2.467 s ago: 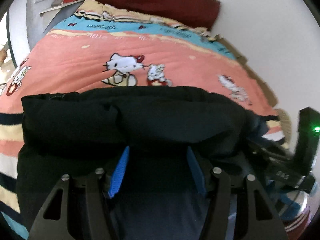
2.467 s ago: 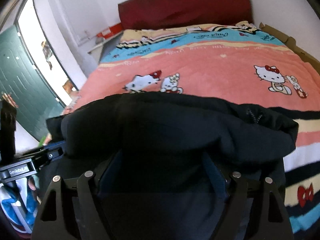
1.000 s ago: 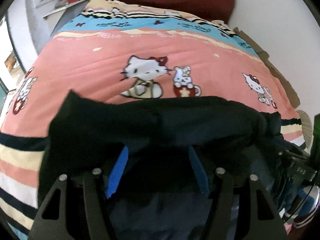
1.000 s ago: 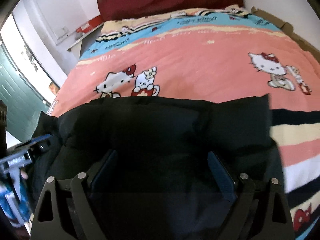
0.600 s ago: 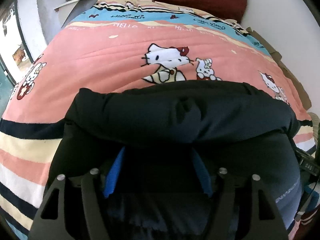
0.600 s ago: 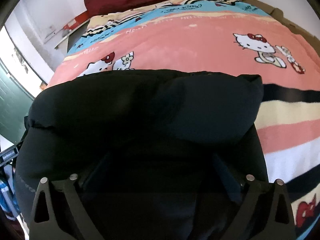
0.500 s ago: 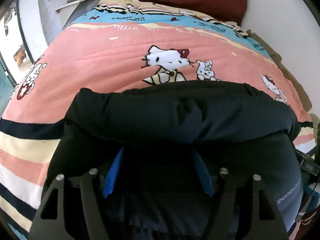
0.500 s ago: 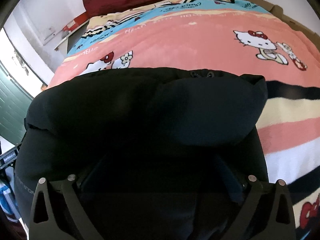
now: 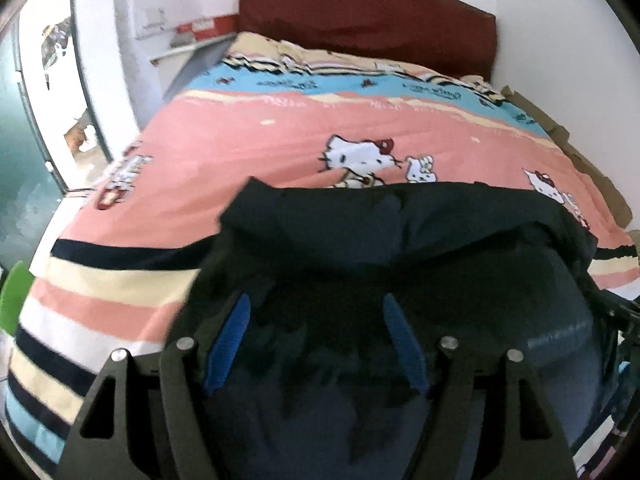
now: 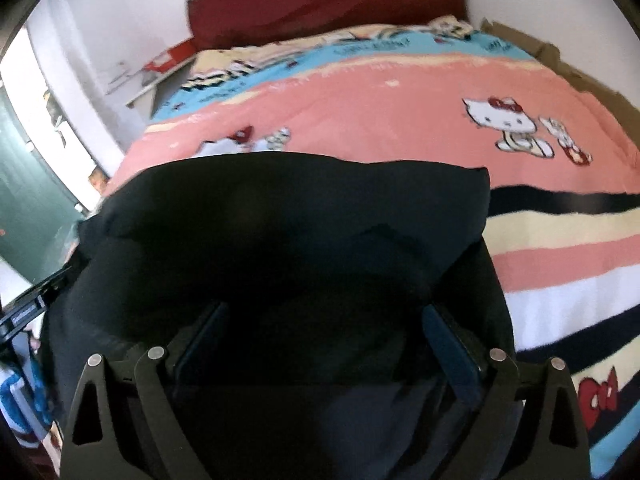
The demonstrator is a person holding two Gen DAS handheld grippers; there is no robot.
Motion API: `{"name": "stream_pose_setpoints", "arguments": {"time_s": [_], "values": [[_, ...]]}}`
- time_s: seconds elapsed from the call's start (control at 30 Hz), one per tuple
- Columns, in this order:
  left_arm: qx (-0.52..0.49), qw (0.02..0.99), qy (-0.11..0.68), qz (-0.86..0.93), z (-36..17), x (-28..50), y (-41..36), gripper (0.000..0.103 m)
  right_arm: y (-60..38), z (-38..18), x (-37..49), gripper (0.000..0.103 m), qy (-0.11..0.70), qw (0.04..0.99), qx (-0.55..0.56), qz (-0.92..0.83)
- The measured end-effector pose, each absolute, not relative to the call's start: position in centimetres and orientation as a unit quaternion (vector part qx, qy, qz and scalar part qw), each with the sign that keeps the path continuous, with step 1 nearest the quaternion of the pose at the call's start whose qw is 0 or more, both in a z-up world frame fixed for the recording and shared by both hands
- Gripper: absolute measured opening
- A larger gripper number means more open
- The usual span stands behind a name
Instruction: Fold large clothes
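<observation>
A large dark navy garment lies bunched at the near end of the bed and fills the lower half of both views. My left gripper has its blue-padded fingers spread wide, with the garment's cloth lying between and over them. My right gripper also has its fingers spread wide, with dark cloth draped across the gap. I cannot tell whether either gripper pinches the cloth. The fingertips are hidden under folds.
The bed carries a pink, blue and striped cartoon-cat blanket with a dark red headboard at the far end. A white wall runs on the right, a doorway on the left. The other gripper's body shows at the left edge.
Both cameras have tilted up and drawn back, so more of the headboard and walls show. The garment's folded top edge sits lower in view and looks flatter.
</observation>
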State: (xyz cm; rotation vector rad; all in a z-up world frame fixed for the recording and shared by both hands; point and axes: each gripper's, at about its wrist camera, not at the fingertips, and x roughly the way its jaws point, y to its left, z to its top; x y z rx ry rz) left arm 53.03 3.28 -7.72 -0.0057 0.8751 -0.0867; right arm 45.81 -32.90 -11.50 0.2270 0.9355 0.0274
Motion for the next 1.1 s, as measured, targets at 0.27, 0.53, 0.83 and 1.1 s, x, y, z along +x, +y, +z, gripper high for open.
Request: {"name": "stream_pose_setpoints", "arguments": {"time_s": [0.27, 0.53, 0.83, 1.1], "values": [[0.014, 0.910, 0.413, -0.037, -9.1, 49.9, 4.0, 0.069, -31.5, -12.3, 42.9, 0.100, 0.442, 0.890, 0.110, 0.019], [0.022, 0.919, 0.391, -0.040, -11.2, 49.4, 3.8, 0.069, -32.3, -15.0, 42.9, 0.102, 0.444, 0.889, 0.114, 0.023], [0.016, 0.923, 0.383, -0.044, -12.1, 49.2, 3.9, 0.071, -32.0, -16.1, 42.9, 0.102, 0.440, 0.891, 0.110, 0.025], [0.015, 0.924, 0.380, -0.043, -12.4, 49.1, 3.9, 0.071, -32.2, -16.6, 42.8, 0.102, 0.436, 0.892, 0.116, 0.030]]}}
